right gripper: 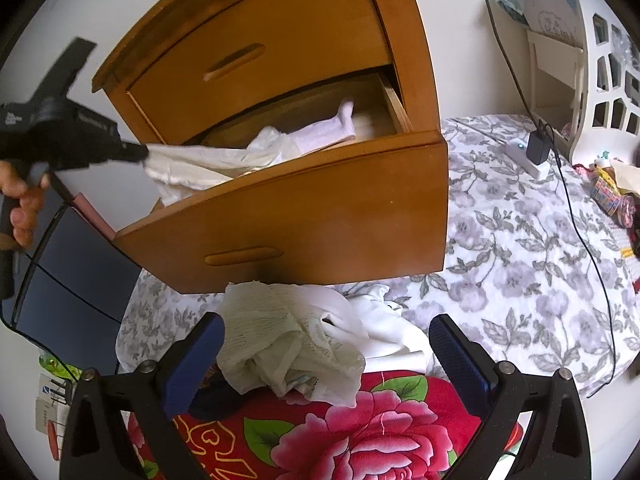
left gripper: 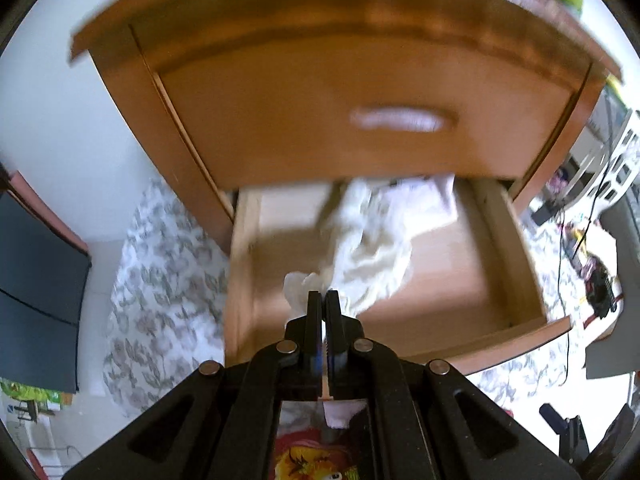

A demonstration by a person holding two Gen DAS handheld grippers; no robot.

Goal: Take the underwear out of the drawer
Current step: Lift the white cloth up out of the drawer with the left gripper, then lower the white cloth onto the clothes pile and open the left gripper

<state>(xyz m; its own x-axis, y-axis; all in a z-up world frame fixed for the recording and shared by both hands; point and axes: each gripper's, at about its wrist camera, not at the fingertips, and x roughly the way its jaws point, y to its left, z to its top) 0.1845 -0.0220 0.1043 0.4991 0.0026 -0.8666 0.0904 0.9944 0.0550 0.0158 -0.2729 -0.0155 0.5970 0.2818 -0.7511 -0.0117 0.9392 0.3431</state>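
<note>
The lower drawer of a wooden nightstand stands pulled out. A cream-white underwear piece trails from inside it up to my left gripper, which is shut on its bunched end. In the right wrist view the same gripper pulls the cloth over the drawer's left front corner. A white sock-like garment lies further back in the drawer. My right gripper is open, hovering above a pile of white underwear on a red floral cloth.
A grey floral bedsheet spreads to the right, carrying a power strip with charger and black cables. A dark flat panel leans at the left. A white lattice rack stands at the far right. The upper drawer is closed.
</note>
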